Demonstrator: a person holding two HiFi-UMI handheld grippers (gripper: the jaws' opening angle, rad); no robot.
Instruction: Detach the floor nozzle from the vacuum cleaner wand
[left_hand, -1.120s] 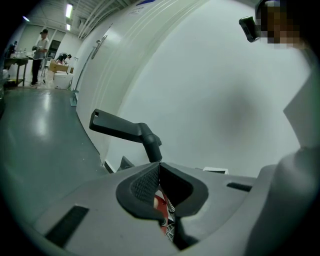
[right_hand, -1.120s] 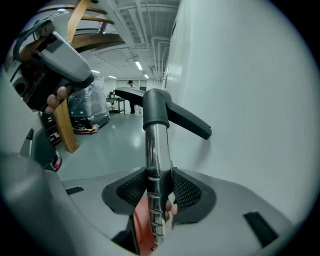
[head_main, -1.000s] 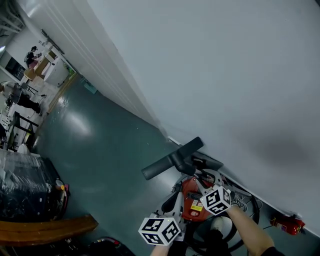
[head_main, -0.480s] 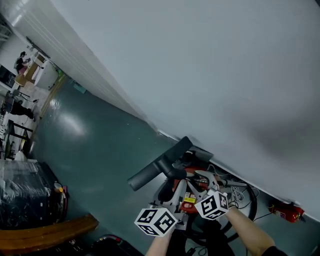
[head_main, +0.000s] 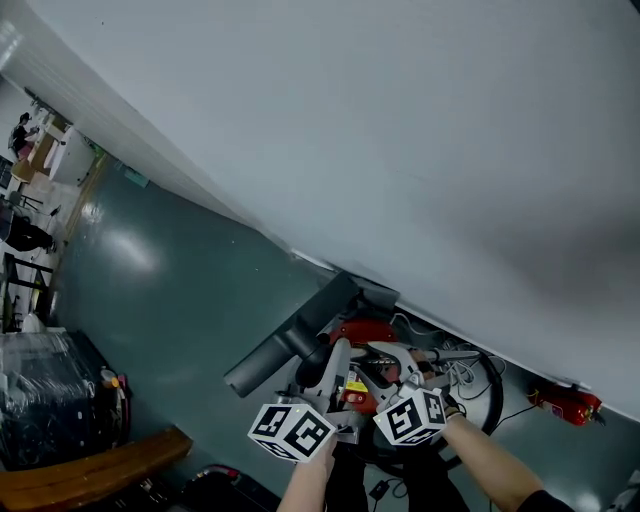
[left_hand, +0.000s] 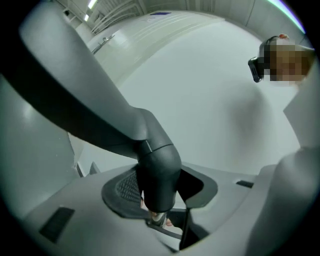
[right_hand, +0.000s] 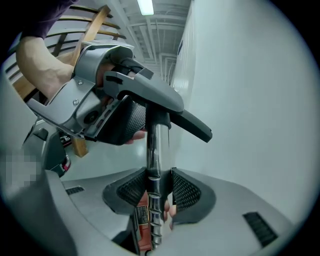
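Jaws of the left hand-held gripper (left_hand: 160, 189) stand wide and have just been opening. The dark grey neck (left_hand: 156, 170) of the floor nozzle is between them. It lies close against the left pad, while the right pad stands off it, so nothing is clamped.

The right hand-held gripper (right_hand: 153, 189) is closed on the wand (right_hand: 152, 150), with a ribbed pad pressing the bright metal tube from each side. At twelve o'clock from that grip the grey nozzle piece sits on the wand's end, not yet detached. At ten o'clock from it is the left tool's silver body, with a hand (right_hand: 42, 62) behind it.

From the head view, both marker cubes, left (head_main: 290, 432) and right (head_main: 410, 415), sit at six o'clock in the frame, with forearms reaching in from below. The floor nozzle (head_main: 285, 340) is a long dark bar at twelve o'clock from the left cube. It slants from a low end at eight o'clock to a high end at one o'clock. The vacuum cleaner (head_main: 362, 330), red-bodied, lies at eleven o'clock from the right cube, and a black hose (head_main: 490, 400) loops at three o'clock from it. All of this sits on the dark green floor (head_main: 170, 290), close to the foot of a pale wall (head_main: 400, 130).
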